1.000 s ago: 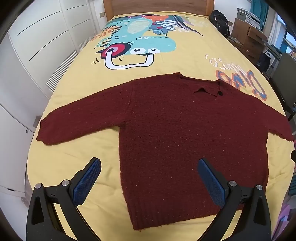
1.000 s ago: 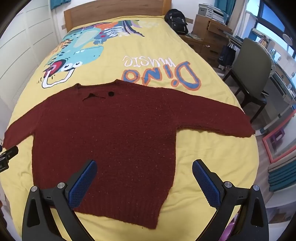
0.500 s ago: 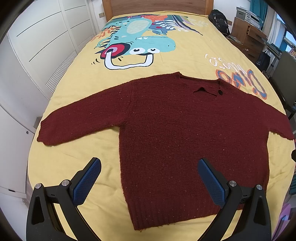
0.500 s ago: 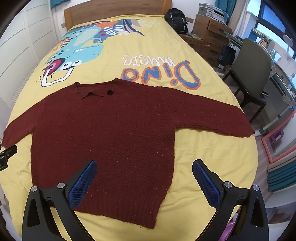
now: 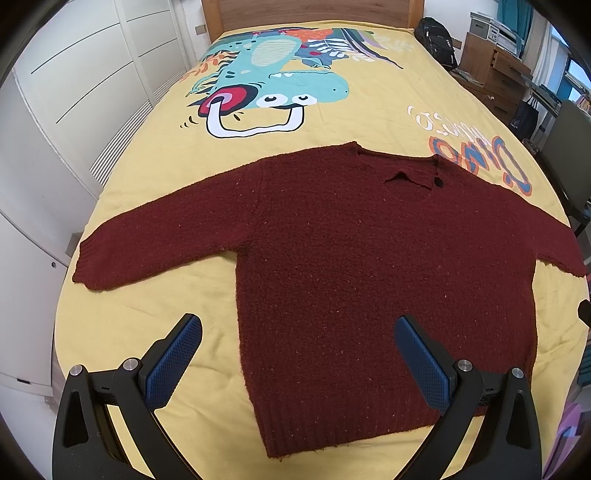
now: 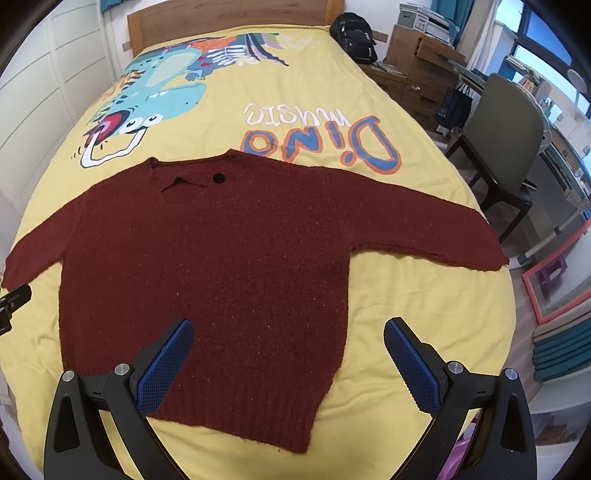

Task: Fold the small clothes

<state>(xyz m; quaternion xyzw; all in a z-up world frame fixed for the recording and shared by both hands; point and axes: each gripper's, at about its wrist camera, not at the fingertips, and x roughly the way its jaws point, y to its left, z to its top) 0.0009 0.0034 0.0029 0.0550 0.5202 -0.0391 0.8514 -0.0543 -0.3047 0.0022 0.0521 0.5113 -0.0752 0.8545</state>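
A dark red knitted sweater [image 5: 369,266] lies flat, front up, sleeves spread, on a yellow dinosaur bedspread [image 5: 332,122]; its hem is nearest me. It also shows in the right wrist view [image 6: 221,266]. My left gripper [image 5: 297,330] is open and empty above the sweater's lower left hem corner. My right gripper [image 6: 288,332] is open and empty above the lower right part of the hem. A black button [image 6: 218,178] sits by the collar.
White wardrobe doors [image 5: 74,92] run along the bed's left side. A green chair [image 6: 506,136], wooden drawers [image 6: 424,59] and a black backpack [image 6: 352,31] stand to the right. A wooden headboard [image 5: 310,11] is at the far end.
Both grippers have shifted only slightly; the sweater sits a touch higher in the views. Nothing was grasped or released.
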